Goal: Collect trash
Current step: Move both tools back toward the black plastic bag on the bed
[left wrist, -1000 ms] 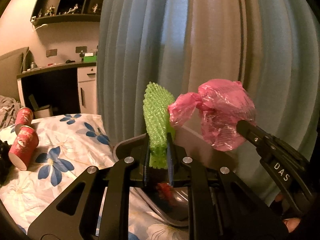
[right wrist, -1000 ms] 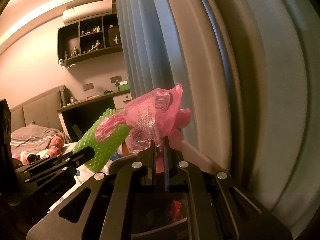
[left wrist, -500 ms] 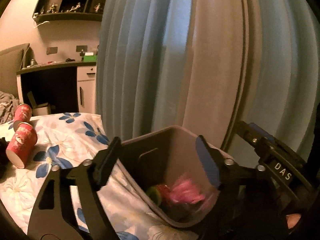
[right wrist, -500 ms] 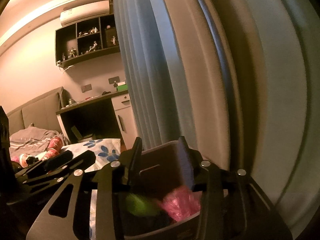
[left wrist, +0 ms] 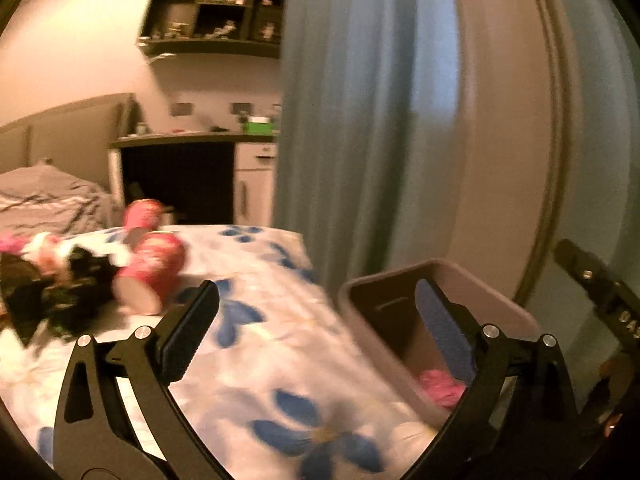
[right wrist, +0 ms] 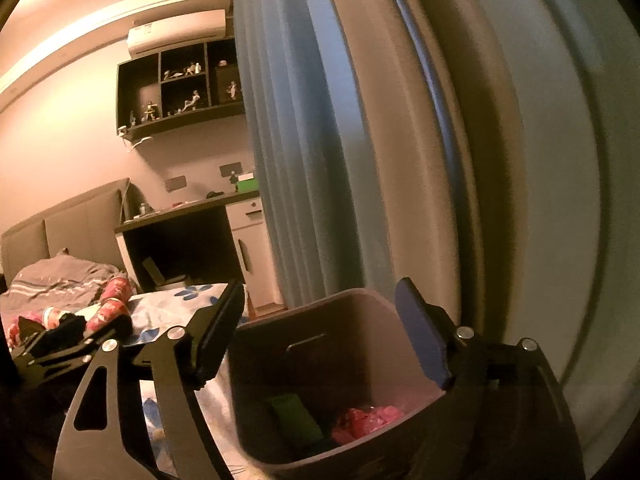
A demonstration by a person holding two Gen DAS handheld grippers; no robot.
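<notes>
While both grippers' jaws have just been opening wide and empty, pink bag (right wrist: 366, 420) lies in bin (right wrist: 360, 300).

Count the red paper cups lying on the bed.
2 for sure: one red cup on its side on the floral sheet, another just behind it near the grey blanket. The dark clutter beside them may hide more.

Bin (right wrist: 360, 332): smooth matt plastic. Pink bag (right wrist: 366, 420) inside: crinkled glossy film. Bedsheet (left wrist: 280, 340): soft printed cloth; curtain (right wrist: 296, 160): matt pleated fabric.
</notes>
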